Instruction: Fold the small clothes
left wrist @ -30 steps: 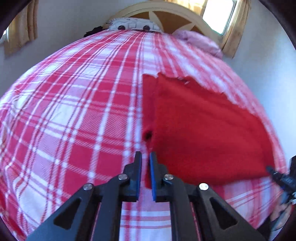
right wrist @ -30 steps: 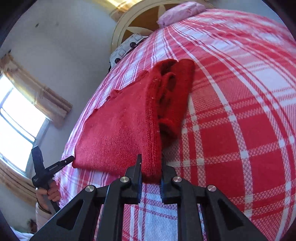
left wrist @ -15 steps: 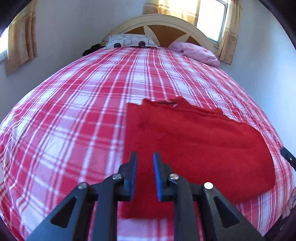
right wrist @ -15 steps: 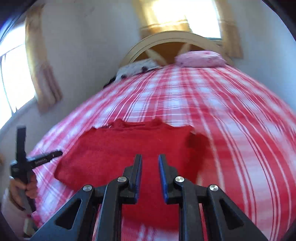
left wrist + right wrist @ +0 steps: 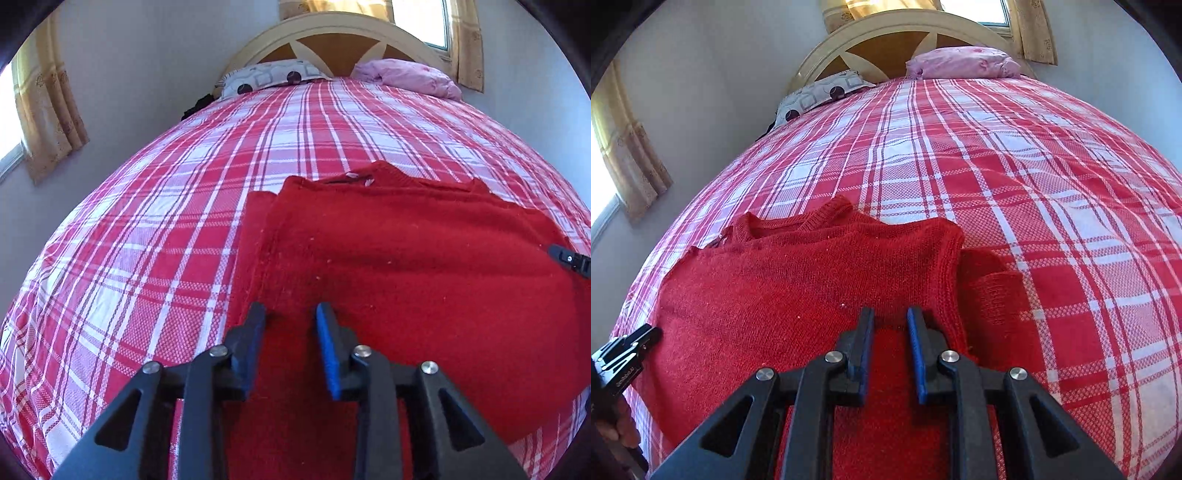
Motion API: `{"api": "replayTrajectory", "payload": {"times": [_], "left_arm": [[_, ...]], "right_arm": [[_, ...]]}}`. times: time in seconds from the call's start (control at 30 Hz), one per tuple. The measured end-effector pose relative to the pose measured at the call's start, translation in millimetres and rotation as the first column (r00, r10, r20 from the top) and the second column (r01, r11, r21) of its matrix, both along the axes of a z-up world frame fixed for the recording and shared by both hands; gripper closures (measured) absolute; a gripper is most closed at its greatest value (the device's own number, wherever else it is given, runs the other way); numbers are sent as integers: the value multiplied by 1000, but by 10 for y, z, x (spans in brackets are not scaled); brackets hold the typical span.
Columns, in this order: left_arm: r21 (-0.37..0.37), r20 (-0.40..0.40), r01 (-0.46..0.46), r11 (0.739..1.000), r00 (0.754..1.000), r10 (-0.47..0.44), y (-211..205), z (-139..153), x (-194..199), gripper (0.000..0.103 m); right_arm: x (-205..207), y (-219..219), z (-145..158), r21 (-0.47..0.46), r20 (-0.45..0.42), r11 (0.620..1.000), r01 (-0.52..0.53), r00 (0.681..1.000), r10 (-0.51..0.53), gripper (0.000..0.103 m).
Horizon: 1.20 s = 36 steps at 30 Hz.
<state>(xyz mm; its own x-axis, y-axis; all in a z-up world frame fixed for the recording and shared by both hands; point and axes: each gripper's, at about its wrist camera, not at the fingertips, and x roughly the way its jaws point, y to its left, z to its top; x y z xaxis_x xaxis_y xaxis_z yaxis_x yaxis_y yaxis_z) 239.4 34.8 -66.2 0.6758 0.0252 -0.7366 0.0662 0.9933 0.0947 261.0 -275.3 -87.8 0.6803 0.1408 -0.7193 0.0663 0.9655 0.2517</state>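
Note:
A small red knit sweater [image 5: 424, 266] lies flat on the red and white plaid bedspread [image 5: 155, 240], collar toward the headboard. My left gripper [image 5: 290, 314] is open and empty, just above the sweater's near left part. In the right wrist view the sweater [image 5: 798, 280] fills the lower left, with a bunched sleeve [image 5: 993, 291] sticking out at its right side. My right gripper [image 5: 890, 317] is open and empty over the sweater's near right part. The right gripper's tip shows at the left wrist view's right edge [image 5: 569, 258]; the left gripper shows in the right wrist view [image 5: 624, 354].
A patterned pillow [image 5: 273, 75] and a pink pillow [image 5: 406, 75] lie at the wooden headboard [image 5: 332, 40]. Grey walls stand close on both sides of the bed. Curtained windows [image 5: 48, 107] are at the left and behind the headboard.
Both grippers let go of the sweater's edges, opened, and pulled back above it. The sweater now lies flat on the bedspread.

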Motion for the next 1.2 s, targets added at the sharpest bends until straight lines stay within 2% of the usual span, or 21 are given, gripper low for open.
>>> {"api": "replayTrajectory", "payload": {"times": [0.03, 0.1, 0.17, 0.2, 0.23, 0.27, 0.33, 0.4, 0.47, 0.53, 0.57, 0.63, 0.67, 0.7, 0.73, 0.77, 0.93, 1.0, 1.07, 1.13, 1.2], "left_arm": [[-15, 0, 3, 1000, 1000, -3, 16, 22, -14, 60], [-64, -4, -1, 998, 1000, 1, 99, 80, -81, 41], [-126, 14, -19, 992, 1000, 21, 269, 167, -205, 36], [-148, 30, -34, 988, 999, 39, 342, 192, -263, 33], [-165, 43, -60, 984, 997, 68, 430, 212, -313, 32], [-187, 53, -104, 977, 992, 116, 552, 218, -372, 32], [-230, 36, -142, 963, 987, 155, 667, 180, -405, 32], [-288, -7, -145, 947, 989, 150, 718, 84, -391, 34], [-313, -47, -152, 938, 988, 145, 690, -30, -365, 34], [-368, -90, -163, 915, 986, 140, 664, -166, -352, 34], [-368, -68, -170, 914, 985, 156, 639, -177, -376, 34], [-354, -51, -160, 922, 987, 152, 580, -167, -398, 36], [-369, -50, -156, 916, 988, 148, 583, -157, -403, 51], [-417, -55, -142, 898, 990, 131, 599, -159, -401, 82], [-470, -75, -135, 872, 991, 113, 624, -183, -391, 89], [-499, -86, -151, 853, 988, 125, 647, -194, -386, 89], [-546, -25, -158, 822, 985, 172, 640, -131, -524, 91], [-540, 21, -147, 829, 982, 188, 581, -56, -585, 92], [-523, 63, -133, 842, 979, 194, 507, -5, -630, 91], [-513, 86, -128, 849, 976, 199, 463, 23, -652, 92], [-517, 87, -140, 844, 973, 214, 467, 16, -657, 92]], "right_arm": [[5, 27, 18, -8, 0, 1000, -4, 1000, 4, 81], [66, 42, 90, -20, -3, 1000, -8, 1000, 7, 79], [-54, 86, 313, 4, 61, 1000, 8, 998, -8, 75], [-120, 128, 421, 32, 103, 999, -11, 995, 8, 69], [-157, 181, 504, 44, 129, 999, -27, 991, 21, 48], [-196, 264, 593, 49, 157, 998, -44, 987, 36, 36], [-216, 495, 739, 47, 186, 994, -101, 978, 91, 35], [-165, 734, 787, 64, 165, 983, -171, 974, 158, 35], [-115, 959, 775, 101, 142, 967, -233, 966, 217, 35], [-59, 1168, 717, 128, 122, 950, -285, 955, 270, 35], [-39, 1266, 685, 124, 112, 945, -302, 951, 289, 35], [-7, 1438, 611, 106, 93, 938, -329, 943, 320, 35], [32, 1522, 572, 108, 79, 934, -340, 939, 333, 35], [65, 1581, 544, 119, 69, 930, -348, 937, 342, 35], [109, 1635, 531, 133, 59, 926, -353, 935, 348, 35], [140, 1676, 517, 141, 55, 924, -356, 935, 351, 35], [460, 1980, 591, 146, 32, 907, -395, 918, 395, 35], [608, 2115, 589, 167, 7, 895, -413, 909, 418, 35], [834, 2275, 535, 214, -54, 877, -430, 891, 450, 35], [995, 2406, 508, 218, -100, 878, -426, 885, 455, 35], [1136, 2573, 484, 194, -138, 875, -443, 871, 471, 35]]}}
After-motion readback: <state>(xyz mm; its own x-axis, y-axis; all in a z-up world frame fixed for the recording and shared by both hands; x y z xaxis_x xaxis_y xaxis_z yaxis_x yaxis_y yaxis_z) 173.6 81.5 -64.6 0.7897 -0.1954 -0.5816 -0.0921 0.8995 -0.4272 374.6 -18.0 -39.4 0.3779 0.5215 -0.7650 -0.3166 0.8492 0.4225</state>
